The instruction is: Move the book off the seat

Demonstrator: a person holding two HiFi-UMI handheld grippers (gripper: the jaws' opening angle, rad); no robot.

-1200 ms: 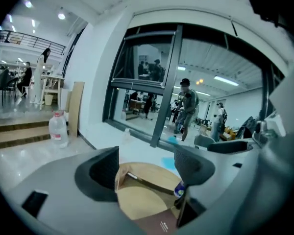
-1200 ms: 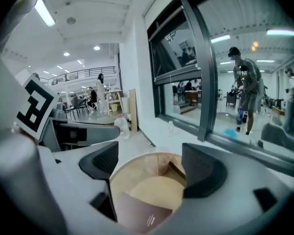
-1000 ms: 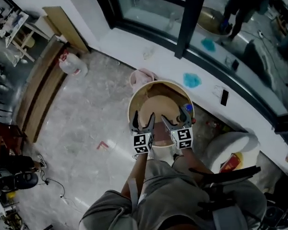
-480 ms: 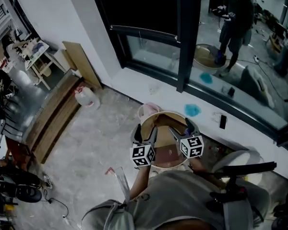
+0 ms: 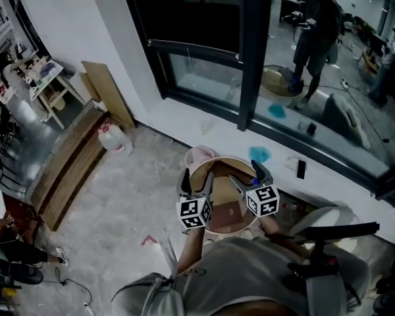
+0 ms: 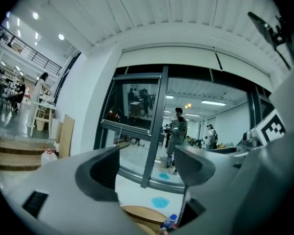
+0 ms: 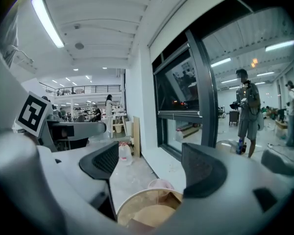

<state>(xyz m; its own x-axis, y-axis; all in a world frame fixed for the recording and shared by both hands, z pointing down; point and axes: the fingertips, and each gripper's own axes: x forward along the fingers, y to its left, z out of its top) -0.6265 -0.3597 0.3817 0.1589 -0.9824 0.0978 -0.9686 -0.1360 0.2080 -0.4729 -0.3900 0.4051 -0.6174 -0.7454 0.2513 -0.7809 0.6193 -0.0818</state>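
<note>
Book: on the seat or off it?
On it: the book lies flat on the cushion of the round seat, seen in the head view.

Black-and-white square markers pattern our left gripper (image 5: 197,180) and right gripper (image 5: 247,176). We see a reddish-brown book (image 5: 228,213) on the tan seat (image 5: 220,166); at its twelve o'clock a pale pink tub (image 5: 201,154), at one o'clock a turquoise patch (image 5: 258,154); mottled grey floor (image 5: 112,189) at nine o'clock.
</note>
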